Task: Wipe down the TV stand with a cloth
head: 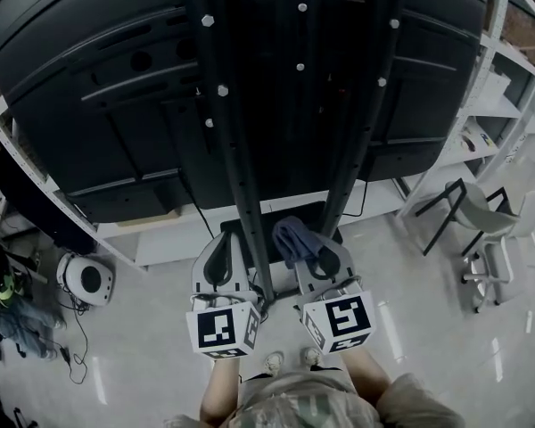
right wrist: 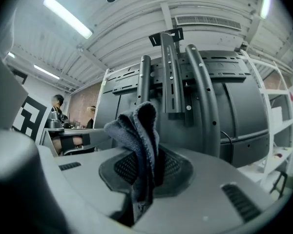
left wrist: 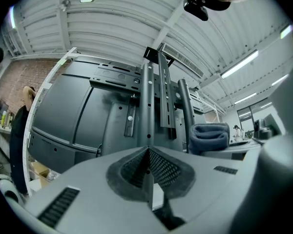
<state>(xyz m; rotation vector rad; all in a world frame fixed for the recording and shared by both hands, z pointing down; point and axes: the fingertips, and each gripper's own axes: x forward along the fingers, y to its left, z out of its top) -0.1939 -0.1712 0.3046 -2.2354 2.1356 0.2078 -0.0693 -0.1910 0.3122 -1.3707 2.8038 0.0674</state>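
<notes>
- Right gripper (head: pixel 314 255): jaws pinching a folded grey-blue cloth (right wrist: pixel 136 135). A bunch of it stands up above the pads and a tail hangs below.
- Left gripper (left wrist: pixel 149 165): jaws pressed together, nothing between them. It is held level with the right one, on the other side of the centre post.
- TV stand (head: pixel 242 141): dark upright posts with bolt holes, carrying the screen's back panel (head: pixel 80 78). Both grippers face the lower posts.
- The cloth sits just beside the right-hand post. I cannot tell whether it touches.
- Step, my reading: cloth in hand and lined up, so this is the approach to a wiping stroke.
- Next move calls for pressing the bunched cloth flat on the post and drawing it along the post's length, with the grip kept firm.
</notes>
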